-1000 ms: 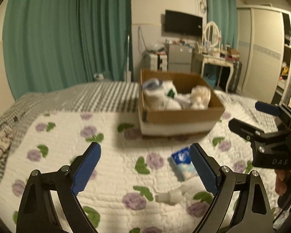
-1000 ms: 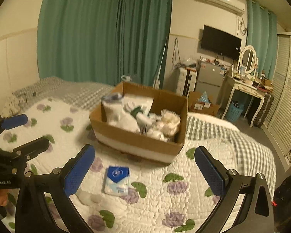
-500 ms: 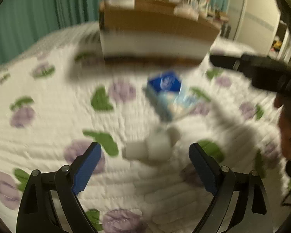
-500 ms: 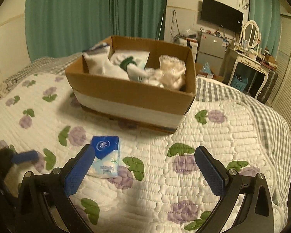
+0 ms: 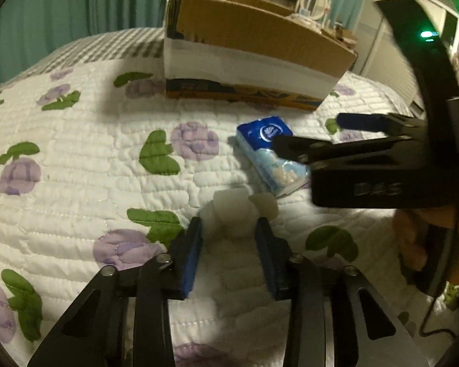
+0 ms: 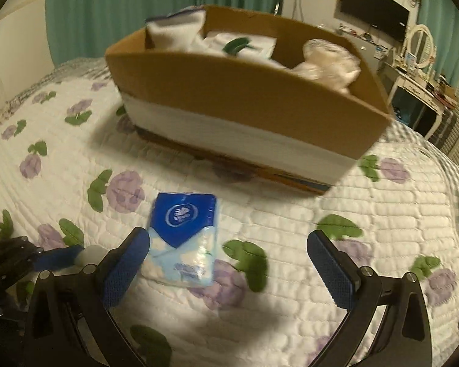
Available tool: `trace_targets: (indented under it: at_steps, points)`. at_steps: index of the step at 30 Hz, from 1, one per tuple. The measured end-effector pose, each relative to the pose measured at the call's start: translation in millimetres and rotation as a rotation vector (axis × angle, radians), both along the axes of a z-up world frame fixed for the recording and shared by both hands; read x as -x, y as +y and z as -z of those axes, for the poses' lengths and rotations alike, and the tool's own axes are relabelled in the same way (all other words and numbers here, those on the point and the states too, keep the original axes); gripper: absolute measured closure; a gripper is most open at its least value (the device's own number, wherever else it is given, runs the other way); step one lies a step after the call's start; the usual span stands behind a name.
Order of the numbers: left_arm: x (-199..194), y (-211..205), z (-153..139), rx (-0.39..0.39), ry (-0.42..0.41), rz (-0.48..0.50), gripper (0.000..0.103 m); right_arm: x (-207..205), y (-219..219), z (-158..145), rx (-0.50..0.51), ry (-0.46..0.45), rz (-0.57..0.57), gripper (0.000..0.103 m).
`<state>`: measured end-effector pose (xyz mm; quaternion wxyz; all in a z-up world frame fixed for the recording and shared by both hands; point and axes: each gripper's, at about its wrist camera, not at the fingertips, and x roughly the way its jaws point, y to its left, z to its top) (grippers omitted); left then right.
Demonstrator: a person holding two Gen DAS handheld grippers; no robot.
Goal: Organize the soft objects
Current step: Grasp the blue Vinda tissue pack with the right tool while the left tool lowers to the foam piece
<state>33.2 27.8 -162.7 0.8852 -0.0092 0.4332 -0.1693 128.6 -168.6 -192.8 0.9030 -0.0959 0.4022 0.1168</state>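
A small white soft object [image 5: 234,212] lies on the floral quilt, and my left gripper [image 5: 229,229] is shut on it, one blue pad on each side. A blue tissue pack [image 6: 182,235] lies on the quilt; it also shows in the left wrist view [image 5: 270,153]. My right gripper [image 6: 229,263] is open and low over the quilt, with its left finger beside the pack's near end. It crosses the right of the left wrist view [image 5: 309,134]. The cardboard box [image 6: 260,116] behind holds several white soft items.
The floral quilt [image 6: 382,214] covers the bed all around. Green curtains [image 6: 137,9], a TV [image 6: 373,9] and a dressing table [image 6: 419,73] stand beyond the bed. The left gripper [image 6: 55,253] shows at the left edge of the right wrist view.
Both grippers have dropped toward the quilt. My left gripper went from wide open to shut around the white object. My right gripper moved down to the tissue pack and stayed open.
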Motion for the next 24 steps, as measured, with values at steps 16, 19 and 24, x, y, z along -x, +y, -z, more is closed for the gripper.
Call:
trace_targets:
  at_steps: [16,19,24]
  points:
    - [-1,-5,-8,-0.036,-0.034,0.023,0.079,-16,1,20,-0.091,0.155,-0.048,0.060]
    - [3,-7,-12,-0.054,-0.057,0.028,0.081,-7,-15,10,-0.107,0.134,-0.013,0.060]
    - [13,-10,-23,-0.081,-0.098,0.029,0.101,10,-34,-7,-0.136,0.103,0.029,0.060]
